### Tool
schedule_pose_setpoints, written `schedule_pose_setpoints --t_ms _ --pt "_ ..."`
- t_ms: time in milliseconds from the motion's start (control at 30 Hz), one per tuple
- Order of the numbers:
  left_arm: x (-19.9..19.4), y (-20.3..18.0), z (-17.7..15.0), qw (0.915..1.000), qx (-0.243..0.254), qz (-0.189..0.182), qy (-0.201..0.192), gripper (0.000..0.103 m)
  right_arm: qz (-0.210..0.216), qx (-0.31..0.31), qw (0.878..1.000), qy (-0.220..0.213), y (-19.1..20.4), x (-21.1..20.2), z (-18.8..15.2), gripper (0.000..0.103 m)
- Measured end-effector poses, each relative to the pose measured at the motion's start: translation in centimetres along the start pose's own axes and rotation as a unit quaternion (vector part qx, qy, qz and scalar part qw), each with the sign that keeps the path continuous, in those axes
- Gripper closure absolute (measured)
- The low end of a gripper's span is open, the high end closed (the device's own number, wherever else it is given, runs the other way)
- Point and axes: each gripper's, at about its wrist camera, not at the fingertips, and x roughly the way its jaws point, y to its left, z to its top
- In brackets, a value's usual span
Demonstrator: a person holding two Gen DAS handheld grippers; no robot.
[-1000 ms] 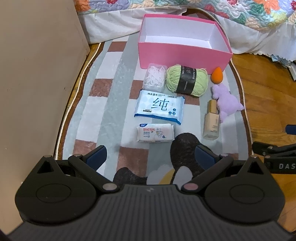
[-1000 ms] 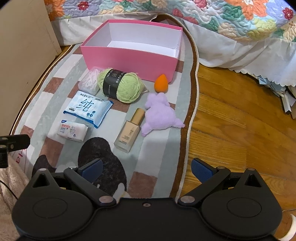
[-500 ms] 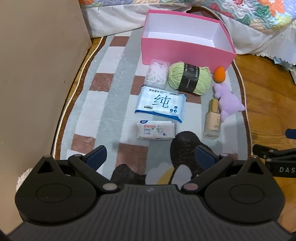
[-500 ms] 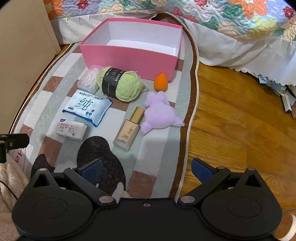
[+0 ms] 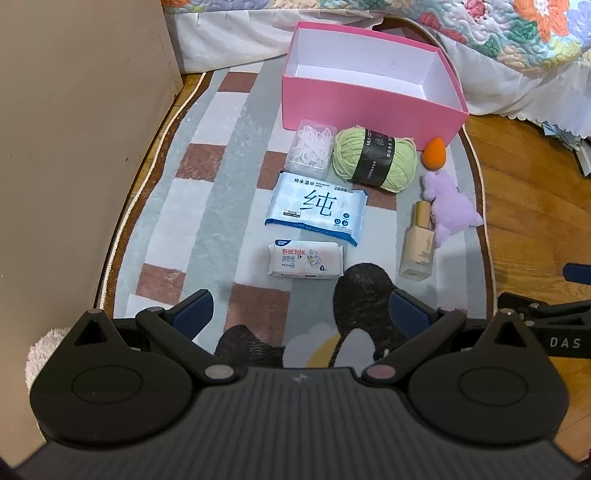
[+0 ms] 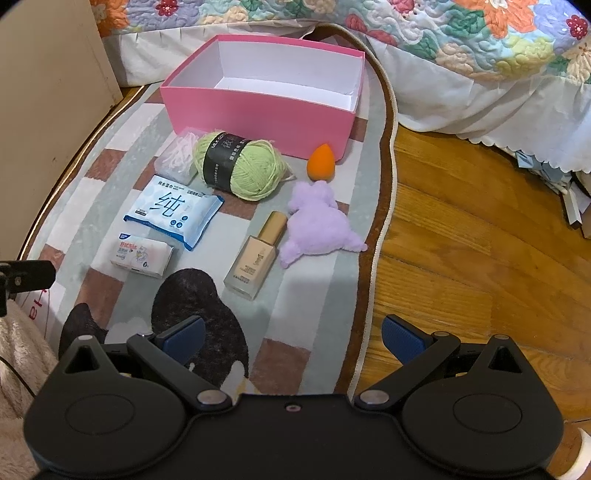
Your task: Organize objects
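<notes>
Left wrist view: the left claw [image 5: 301, 308] gapes wide and empty, hovering over the checked rug [image 5: 221, 192]. The small white wet-wipe packet [image 5: 306, 259] lies just ahead, long axis crosswise, nearest this claw.

Right wrist view: the right claw [image 6: 293, 338] is equally spread, holding nothing. The beige glass foundation bottle [image 6: 255, 256] lies ahead-left, gold cap pointing toward the empty pink cardboard box [image 6: 258, 114].

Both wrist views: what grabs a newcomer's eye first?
The open, empty pink cardboard box at the rug's far end, near the floral quilt. Just in front lie the green yarn ball with its black band and the orange teardrop makeup sponge. Both grippers hang open, holding nothing.
</notes>
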Motion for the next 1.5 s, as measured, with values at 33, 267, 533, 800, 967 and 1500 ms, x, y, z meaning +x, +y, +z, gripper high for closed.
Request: schedule_pose_setpoints --t_ms 33,267,533,800,967,1500 --pt "0.0 0.0 0.0 1.0000 0.000 0.000 0.000 0.000 0.000 0.000 1.000 0.000 0.0 0.0 0.0 0.000" --pt "-0.1 -0.2 0.0 1.0000 0.004 0.001 0.001 0.000 0.001 -0.003 1.000 0.004 -0.1 0.0 -0.1 0.000" --pt "-0.1 -0.5 -0.1 1.0000 0.006 0.002 0.001 0.000 -0.002 -0.015 1.000 0.001 0.4 0.1 -0.2 0.000" --pt "-0.4 -0.3 0.2 0.9994 0.026 -0.009 -0.019 0.000 0.000 -0.018 1.000 -0.001 0.5 0.2 -0.1 0.000" --pt "0.1 0.8 2.4 0.9978 0.056 0.007 -0.034 0.000 0.030 -0.031 0.998 -0.037 0.4 -0.4 0.8 0.000" --pt "10.2 2.9 10.1 0.9953 0.089 -0.014 -0.035 0.003 0.167 -0.052 0.982 -0.076 3.6 6.8 8.6 0.002"
